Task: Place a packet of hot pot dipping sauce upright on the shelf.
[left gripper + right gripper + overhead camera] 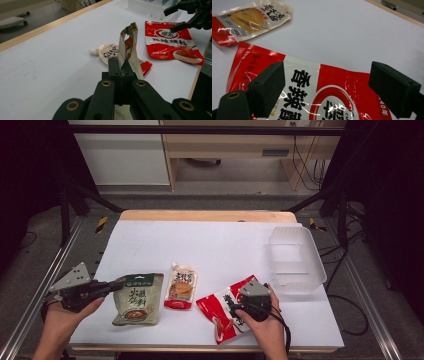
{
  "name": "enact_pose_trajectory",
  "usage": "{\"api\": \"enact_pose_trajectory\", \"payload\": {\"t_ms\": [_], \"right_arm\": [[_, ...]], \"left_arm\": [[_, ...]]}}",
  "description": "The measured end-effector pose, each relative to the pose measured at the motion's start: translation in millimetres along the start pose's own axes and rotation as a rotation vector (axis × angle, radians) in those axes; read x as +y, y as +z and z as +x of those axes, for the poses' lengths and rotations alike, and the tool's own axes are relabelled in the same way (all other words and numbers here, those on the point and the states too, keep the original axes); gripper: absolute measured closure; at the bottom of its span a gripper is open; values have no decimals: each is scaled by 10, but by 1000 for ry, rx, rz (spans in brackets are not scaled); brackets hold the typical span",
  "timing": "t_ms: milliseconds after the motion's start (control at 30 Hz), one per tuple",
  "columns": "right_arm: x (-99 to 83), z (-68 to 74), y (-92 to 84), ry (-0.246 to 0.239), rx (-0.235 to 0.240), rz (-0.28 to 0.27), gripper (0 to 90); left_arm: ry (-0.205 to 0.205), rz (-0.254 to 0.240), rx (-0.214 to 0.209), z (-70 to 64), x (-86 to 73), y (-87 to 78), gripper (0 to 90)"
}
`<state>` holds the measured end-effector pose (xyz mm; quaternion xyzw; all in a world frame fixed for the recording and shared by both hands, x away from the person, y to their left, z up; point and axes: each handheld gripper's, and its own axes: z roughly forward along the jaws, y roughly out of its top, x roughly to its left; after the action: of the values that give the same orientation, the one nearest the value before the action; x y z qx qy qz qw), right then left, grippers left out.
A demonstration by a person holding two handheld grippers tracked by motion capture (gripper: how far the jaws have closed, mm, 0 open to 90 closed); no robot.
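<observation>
Left gripper view: left gripper (121,65) jaws clamped on green pouch (130,47) edge, thin pinch, may slip; right gripper (327,95) jaws apart over red pouch (312,92).

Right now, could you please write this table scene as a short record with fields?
left gripper: shut on the edge of the green pouch
right gripper: jaws open above the red pouch
spouted pouch: lying flat between the two other pouches
clear plastic container: at the table's right side, nothing visible inside
surface: white table
</observation>
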<state>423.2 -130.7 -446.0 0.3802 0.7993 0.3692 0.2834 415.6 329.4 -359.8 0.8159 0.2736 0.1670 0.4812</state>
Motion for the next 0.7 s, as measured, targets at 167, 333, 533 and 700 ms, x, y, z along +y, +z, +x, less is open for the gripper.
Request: {"api": "enact_pose_trajectory", "payload": {"t_ms": [167, 333, 533, 700], "right_arm": [[-2, 6, 7, 3, 2, 6, 138], [-4, 11, 18, 2, 6, 12, 135], [-3, 16, 18, -5, 9, 9, 130], [31, -4, -4, 46, 43, -21, 131]], "left_arm": [[18, -3, -1, -48, 50, -25, 900], [36, 5, 3, -91, 107, -31, 900], [60, 7, 7, -145, 202, -54, 900], [99, 10, 33, -152, 325, -121, 900]]}}
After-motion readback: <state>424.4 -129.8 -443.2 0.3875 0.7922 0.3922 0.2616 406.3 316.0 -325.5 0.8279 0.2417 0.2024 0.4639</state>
